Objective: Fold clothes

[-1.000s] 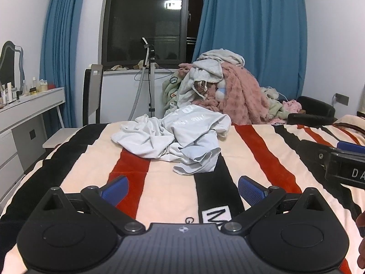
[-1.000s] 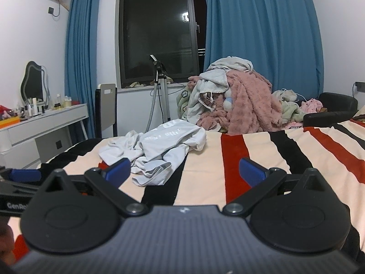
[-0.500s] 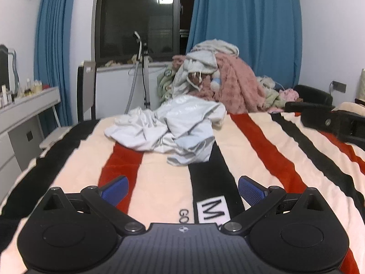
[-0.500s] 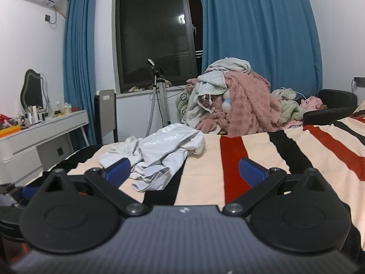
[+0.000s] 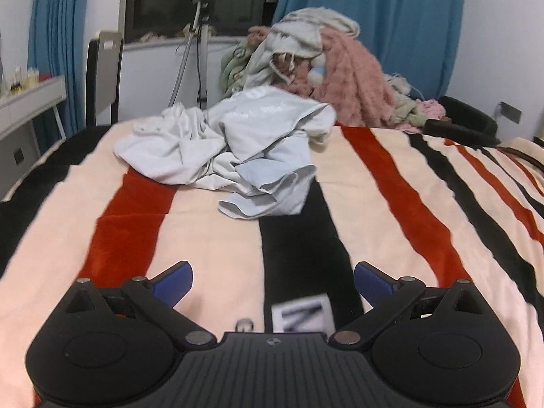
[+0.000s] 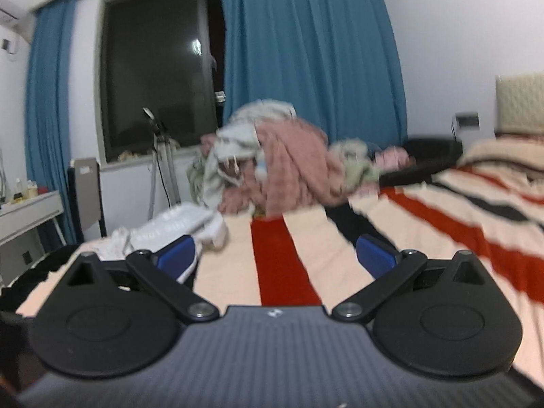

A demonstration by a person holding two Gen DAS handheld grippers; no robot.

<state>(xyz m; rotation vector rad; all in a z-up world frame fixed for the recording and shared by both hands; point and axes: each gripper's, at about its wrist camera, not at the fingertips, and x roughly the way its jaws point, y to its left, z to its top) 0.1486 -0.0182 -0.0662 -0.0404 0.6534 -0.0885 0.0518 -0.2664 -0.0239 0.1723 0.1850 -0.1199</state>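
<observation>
A striped bed [image 5: 391, 204] fills both views, with a laundry heap [image 5: 326, 68] at the window behind it. Our shirt [image 5: 238, 149] lies crumpled at centre frame in the left view, unfolded. We hold the left gripper [image 5: 272, 282] and right gripper [image 6: 275, 255] low with jaws spread wide and empty, probably ready to reach for it.

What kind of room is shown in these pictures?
Most likely a bedroom: a bed under a striped blanket, a heap of clothes beyond it, and a dressing table with bottles beside blue curtains.
</observation>
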